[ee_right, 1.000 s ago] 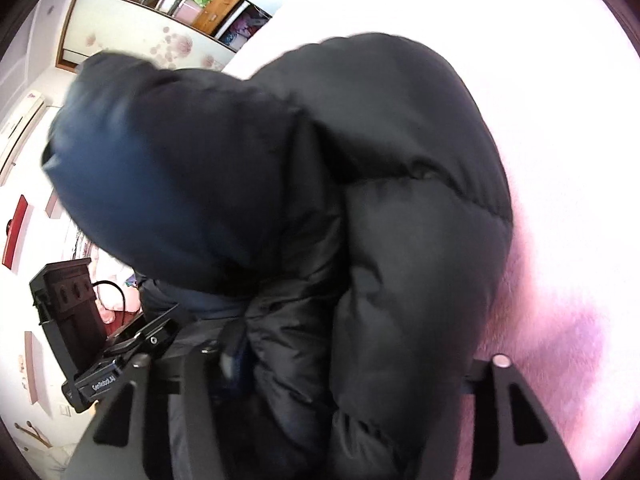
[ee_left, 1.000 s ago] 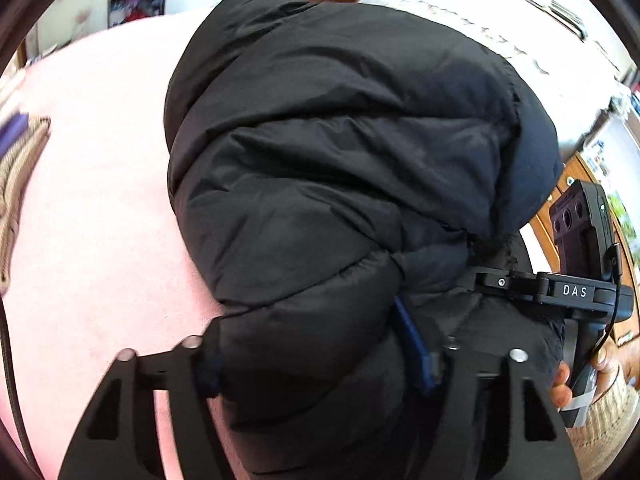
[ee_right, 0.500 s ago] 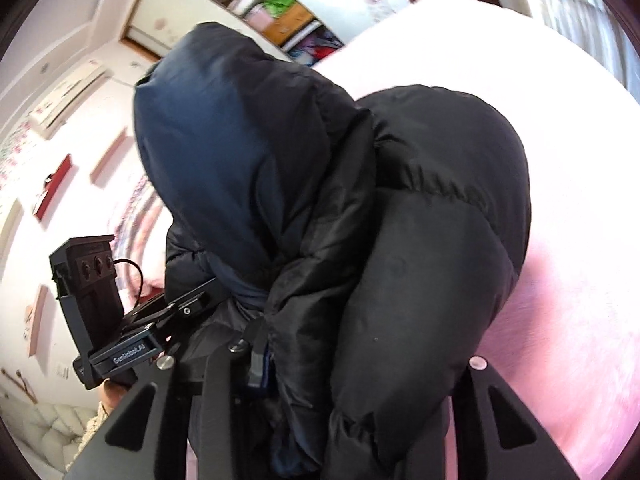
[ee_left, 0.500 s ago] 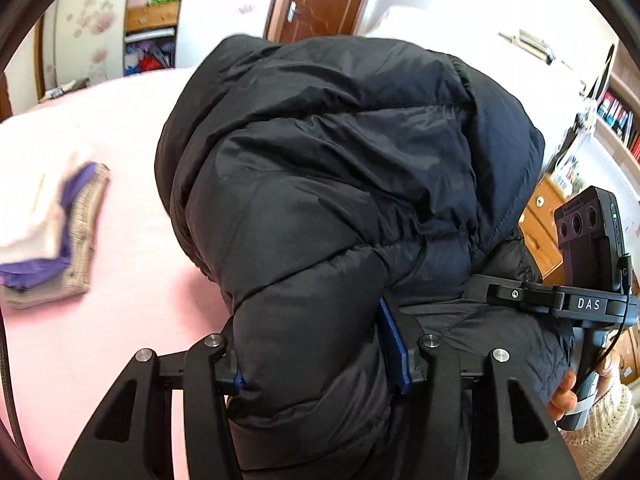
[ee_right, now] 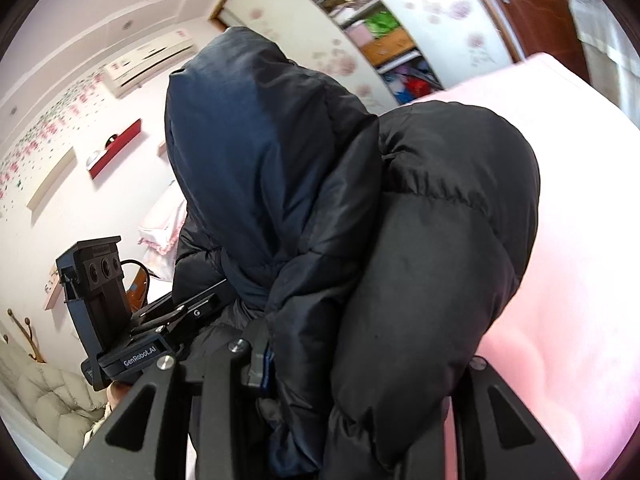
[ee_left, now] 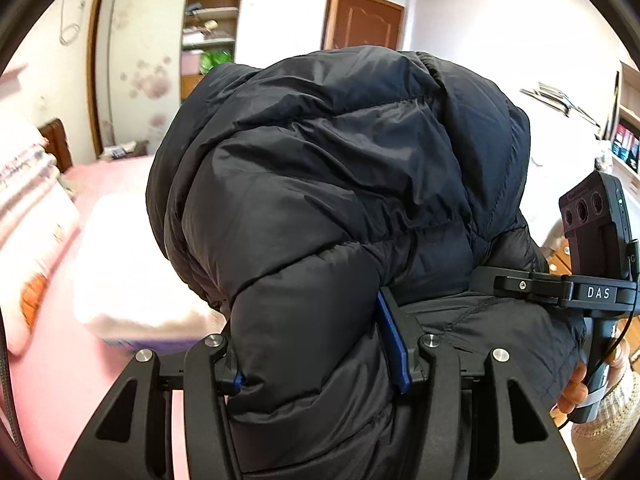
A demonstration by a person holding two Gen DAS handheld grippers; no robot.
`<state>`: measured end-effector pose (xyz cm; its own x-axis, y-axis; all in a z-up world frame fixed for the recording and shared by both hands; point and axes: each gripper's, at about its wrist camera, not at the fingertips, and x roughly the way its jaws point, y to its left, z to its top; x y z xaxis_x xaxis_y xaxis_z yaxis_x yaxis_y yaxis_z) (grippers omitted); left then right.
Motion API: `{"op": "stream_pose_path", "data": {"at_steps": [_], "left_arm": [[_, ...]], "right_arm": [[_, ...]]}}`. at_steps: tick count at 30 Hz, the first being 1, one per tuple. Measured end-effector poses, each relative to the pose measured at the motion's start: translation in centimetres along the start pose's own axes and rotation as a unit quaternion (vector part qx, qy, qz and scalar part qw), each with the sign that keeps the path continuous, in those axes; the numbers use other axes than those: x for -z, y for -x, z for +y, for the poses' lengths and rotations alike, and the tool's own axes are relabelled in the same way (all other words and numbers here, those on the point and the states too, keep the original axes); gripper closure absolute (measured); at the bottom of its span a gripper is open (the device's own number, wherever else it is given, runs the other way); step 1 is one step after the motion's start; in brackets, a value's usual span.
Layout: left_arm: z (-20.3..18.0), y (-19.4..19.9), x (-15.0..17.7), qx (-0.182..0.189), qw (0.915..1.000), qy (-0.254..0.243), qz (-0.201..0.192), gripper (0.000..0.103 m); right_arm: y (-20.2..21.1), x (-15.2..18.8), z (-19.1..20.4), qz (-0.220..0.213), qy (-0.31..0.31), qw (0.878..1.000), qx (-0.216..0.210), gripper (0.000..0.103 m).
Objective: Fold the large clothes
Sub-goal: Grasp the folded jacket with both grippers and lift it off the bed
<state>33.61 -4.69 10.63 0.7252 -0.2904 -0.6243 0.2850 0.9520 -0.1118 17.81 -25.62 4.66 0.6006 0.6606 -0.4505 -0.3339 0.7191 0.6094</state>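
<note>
A bulky black puffer jacket (ee_left: 340, 200) hangs bunched in the air above the pink bed (ee_left: 60, 380). My left gripper (ee_left: 316, 364) is shut on a thick fold at its lower edge, and the blue pads (ee_left: 394, 344) press into the padding. In the right wrist view the same jacket (ee_right: 420, 260) fills the middle, its hood standing up. My right gripper (ee_right: 360, 364) is shut on another thick roll of it, with the right finger hidden behind the fabric. A hand (ee_left: 576, 390) holds the right gripper's handle at the far right.
A stack of folded pale clothes (ee_left: 132, 264) lies on the bed to the left. Pillows (ee_left: 24, 200) sit by the headboard. A wardrobe with open shelves (ee_left: 208, 40) and a brown door (ee_left: 364, 20) stand behind. Bare pink bed (ee_right: 568, 240) spreads to the right.
Both grippers have risen, lifting the jacket off the bed. Walls, wardrobe and door have come into view, and the folded stack now shows below left.
</note>
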Motion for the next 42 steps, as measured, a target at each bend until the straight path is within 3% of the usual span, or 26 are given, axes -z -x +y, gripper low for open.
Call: {"op": "stream_pose_path", "data": {"at_steps": [6, 10, 16, 17, 20, 24, 25, 27, 30, 35, 42], "left_arm": [[11.8, -1.7, -5.4, -0.025, 0.9997, 0.006, -0.008, 0.052], [19.3, -5.7, -8.2, -0.05, 0.9984, 0.027, 0.004, 0.052], [28.0, -10.2, -9.2, -0.099, 0.9939, 0.048, -0.004, 0.05], [30.1, -9.8, -6.9, -0.109, 0.9925, 0.055, -0.007, 0.049], [34.2, -12.5, -5.8, -0.146, 0.9848, 0.094, -0.01, 0.037], [35.6, -15.8, -3.0, -0.208, 0.9706, 0.12, -0.016, 0.014], [37.2, -16.4, -3.7, -0.215, 0.9682, 0.127, -0.018, 0.006], [37.9, -17.2, -2.5, -0.219, 0.9623, 0.16, -0.021, 0.0], [37.8, -18.4, -2.0, -0.207, 0.9623, 0.175, -0.018, 0.0], [35.6, -16.1, -1.8, -0.23, 0.9639, 0.131, -0.025, 0.0], [32.5, -12.0, -4.8, -0.279, 0.9552, 0.094, -0.032, 0.0]], "right_arm": [[-12.7, -7.9, 1.2, -0.002, 0.022, 1.0, -0.02, 0.069], [-21.1, -11.3, 2.7, 0.009, 0.028, 0.999, -0.027, 0.069], [-32.4, -15.1, 4.5, 0.013, 0.036, 0.998, -0.039, 0.069], [-34.2, -15.5, 4.5, 0.012, 0.036, 0.998, -0.04, 0.069], [-38.4, -15.6, 4.4, 0.016, 0.034, 0.999, -0.03, 0.068], [-43.4, -15.1, 3.8, 0.023, 0.03, 0.999, -0.012, 0.062], [-44.2, -14.7, 3.4, 0.025, 0.029, 0.999, -0.004, 0.059], [-45.8, -14.4, 2.8, 0.034, 0.02, 0.999, 0.007, 0.053], [-47.6, -13.9, 1.4, 0.044, 0.002, 0.999, 0.019, 0.043], [-47.2, -15.0, 1.9, 0.04, 0.02, 0.997, 0.066, 0.02], [-44.0, -17.0, 4.2, 0.033, 0.057, 0.992, 0.106, 0.018]]}}
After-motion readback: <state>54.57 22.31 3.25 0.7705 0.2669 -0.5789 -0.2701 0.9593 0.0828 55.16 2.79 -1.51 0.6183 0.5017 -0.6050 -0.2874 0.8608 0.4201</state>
